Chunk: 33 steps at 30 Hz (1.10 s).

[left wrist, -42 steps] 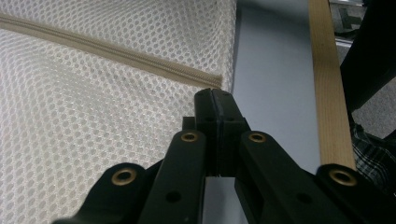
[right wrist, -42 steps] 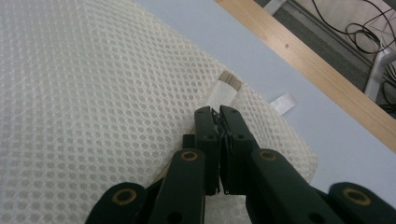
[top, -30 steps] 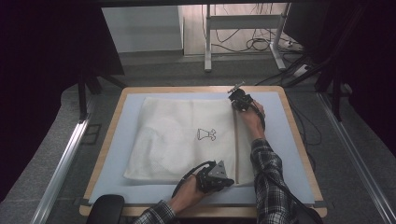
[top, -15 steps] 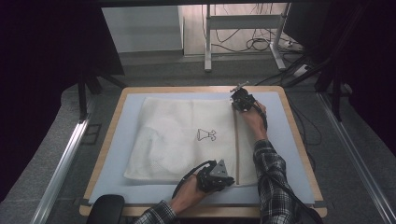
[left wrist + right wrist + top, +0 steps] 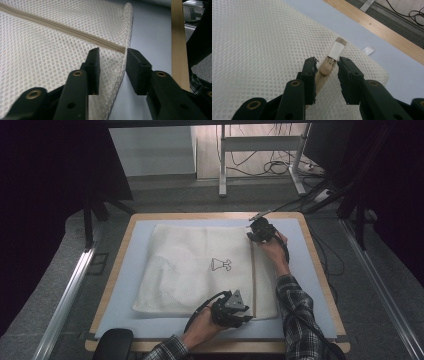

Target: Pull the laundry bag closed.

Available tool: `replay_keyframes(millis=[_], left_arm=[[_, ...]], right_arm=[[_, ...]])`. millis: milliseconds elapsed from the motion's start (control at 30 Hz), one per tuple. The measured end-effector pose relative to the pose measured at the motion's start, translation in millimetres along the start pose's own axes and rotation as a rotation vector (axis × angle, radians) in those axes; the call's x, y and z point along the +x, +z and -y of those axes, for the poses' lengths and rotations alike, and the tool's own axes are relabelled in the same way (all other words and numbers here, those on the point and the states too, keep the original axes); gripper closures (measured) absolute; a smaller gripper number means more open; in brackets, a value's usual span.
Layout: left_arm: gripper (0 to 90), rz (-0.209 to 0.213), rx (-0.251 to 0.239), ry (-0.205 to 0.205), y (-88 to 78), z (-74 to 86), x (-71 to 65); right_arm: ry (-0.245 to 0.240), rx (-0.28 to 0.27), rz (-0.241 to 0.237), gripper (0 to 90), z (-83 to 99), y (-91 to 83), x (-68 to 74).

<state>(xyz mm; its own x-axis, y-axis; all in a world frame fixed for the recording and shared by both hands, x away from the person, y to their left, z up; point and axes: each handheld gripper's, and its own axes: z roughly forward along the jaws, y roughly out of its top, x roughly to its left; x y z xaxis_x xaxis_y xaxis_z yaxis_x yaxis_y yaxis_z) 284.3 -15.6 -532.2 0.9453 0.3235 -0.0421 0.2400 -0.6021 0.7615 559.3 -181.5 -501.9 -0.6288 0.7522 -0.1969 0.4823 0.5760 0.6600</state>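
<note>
Pale blue matting on the wooden table (image 5: 320, 270) carries the mesh laundry bag (image 5: 200, 270) at the centre of the high view. Both the left gripper (image 5: 112, 67) and right gripper (image 5: 326, 72) have just been opening; each stands part-open, holding nothing, astride the zipper (image 5: 62, 28) ends. I judge it best to lift both straight up, so the zipper pull (image 5: 325, 68) is not snagged.

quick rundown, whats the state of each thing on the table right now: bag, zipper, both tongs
mesh laundry bag: lying flat on the blue mat, printed side up
zipper: closed along the stretch in view, slider near the white-wrapped end
left tongs: open, jaws just been opening, astride the bag's edge at the zipper end, pads off it
right tongs: open, jaws just been opening, slider between them, not pinched
</note>
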Motion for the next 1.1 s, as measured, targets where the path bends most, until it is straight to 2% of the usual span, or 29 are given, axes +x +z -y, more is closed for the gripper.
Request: replay_keyframes(millis=[133,367,567,667,933,1000,1100], left_arm=[[52.6,-0.001,0.002,-0.005,0.8,0.2,-0.5],[39.8,-0.025,0.011,0.003,1.6,0.4,-1.9],[30.1,-0.04,0.016,0.018,0.4,1.4,-2.1],[25.8,-0.048,0.008,0.018,-2.1,1.5,-2.1],[20.2,-0.047,0.021,-0.003,-7.6,4.5,-1.2],[19.6,-0.037,0.027,0.005,-9.6,6.2,-2.0],[18.5,-0.034,0.033,0.01,-12.6,8.7,-2.9]], right_arm=[[0.026,-0.017,-0.018,58.9,5.0,-1.9,0.0],[0.036,-0.027,-0.033,49.0,5.4,-7.7,-1.5],[0.067,-0.03,-0.079,43.3,9.1,-10.9,-0.8],[0.057,-0.031,-0.085,40.6,9.9,-11.0,2.4],[0.059,-0.038,-0.117,33.1,9.8,-15.3,10.1],[0.066,-0.024,-0.1,31.1,10.5,-15.8,10.7],[0.087,-0.018,-0.12,28.5,11.5,-17.4,11.6]])
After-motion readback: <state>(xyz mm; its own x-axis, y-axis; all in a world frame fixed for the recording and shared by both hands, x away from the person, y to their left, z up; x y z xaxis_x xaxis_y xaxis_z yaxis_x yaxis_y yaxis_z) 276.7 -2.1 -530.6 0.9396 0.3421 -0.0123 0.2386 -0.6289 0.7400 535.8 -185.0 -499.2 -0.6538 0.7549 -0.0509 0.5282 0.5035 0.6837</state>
